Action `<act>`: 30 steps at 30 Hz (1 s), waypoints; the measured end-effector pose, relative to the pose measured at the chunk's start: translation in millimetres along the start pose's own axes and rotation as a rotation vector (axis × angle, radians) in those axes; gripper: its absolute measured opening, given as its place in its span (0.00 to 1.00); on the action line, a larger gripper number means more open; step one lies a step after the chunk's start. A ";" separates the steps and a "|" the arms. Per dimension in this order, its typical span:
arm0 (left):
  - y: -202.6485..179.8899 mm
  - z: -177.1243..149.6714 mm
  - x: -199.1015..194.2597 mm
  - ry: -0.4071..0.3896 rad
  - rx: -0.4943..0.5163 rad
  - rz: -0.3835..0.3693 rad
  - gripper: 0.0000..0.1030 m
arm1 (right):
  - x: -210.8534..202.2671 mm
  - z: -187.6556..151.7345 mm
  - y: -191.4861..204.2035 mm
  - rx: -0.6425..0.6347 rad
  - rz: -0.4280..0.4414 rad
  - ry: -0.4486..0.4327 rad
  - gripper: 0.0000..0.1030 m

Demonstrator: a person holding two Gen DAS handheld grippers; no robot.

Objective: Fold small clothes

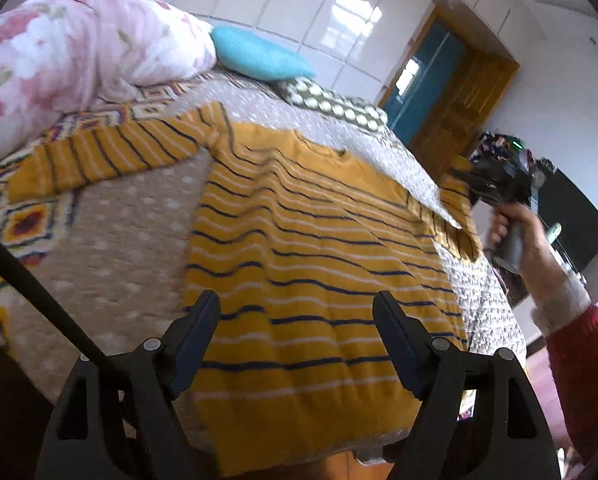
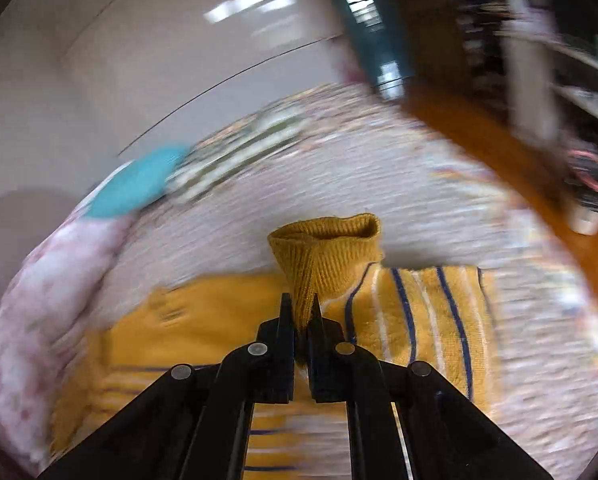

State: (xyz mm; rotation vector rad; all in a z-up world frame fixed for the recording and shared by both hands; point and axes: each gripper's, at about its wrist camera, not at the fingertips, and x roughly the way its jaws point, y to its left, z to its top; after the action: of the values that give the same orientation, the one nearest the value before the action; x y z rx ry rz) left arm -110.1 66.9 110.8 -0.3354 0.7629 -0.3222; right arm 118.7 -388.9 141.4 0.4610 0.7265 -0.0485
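A mustard-yellow sweater (image 1: 299, 240) with navy and white stripes lies spread flat on the bed. One sleeve (image 1: 99, 152) stretches out to the left. My left gripper (image 1: 297, 316) hovers open over the sweater's lower part, nothing between its fingers. My right gripper (image 2: 301, 304) is shut on the ribbed cuff (image 2: 331, 248) of the other sleeve (image 2: 419, 312), lifted off the bed. From the left wrist the right gripper (image 1: 471, 188) shows at the bed's right edge, held by a hand (image 1: 527, 240) in a red sleeve, with the yellow sleeve (image 1: 455, 212) hanging from it.
The bed's dotted beige cover (image 1: 131, 232) lies under the sweater. A pink floral quilt (image 1: 67, 60) and a turquoise pillow (image 1: 259, 56) sit at its far end, with a dotted cushion (image 1: 335, 106) beside them. A wooden door (image 1: 455, 108) and dark furniture (image 1: 571, 224) stand to the right.
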 end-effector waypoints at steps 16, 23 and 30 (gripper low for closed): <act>82.5 -20.7 -42.0 -0.069 -0.059 0.174 0.76 | 185.6 -118.7 271.8 -0.260 0.232 0.332 0.06; 94.8 -18.4 -41.2 -0.067 -0.118 0.157 0.76 | 179.2 -150.0 309.3 -0.390 0.365 0.447 0.24; 151.3 16.9 -45.8 -0.141 -0.308 0.167 0.79 | 95.9 -179.5 276.2 -0.479 0.499 0.447 0.51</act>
State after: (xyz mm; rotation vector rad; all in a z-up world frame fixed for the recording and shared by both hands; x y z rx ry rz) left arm -104.7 224.3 88.7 -0.5750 0.6961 -0.0209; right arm 133.0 -53.7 69.5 0.1787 1.0056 0.7023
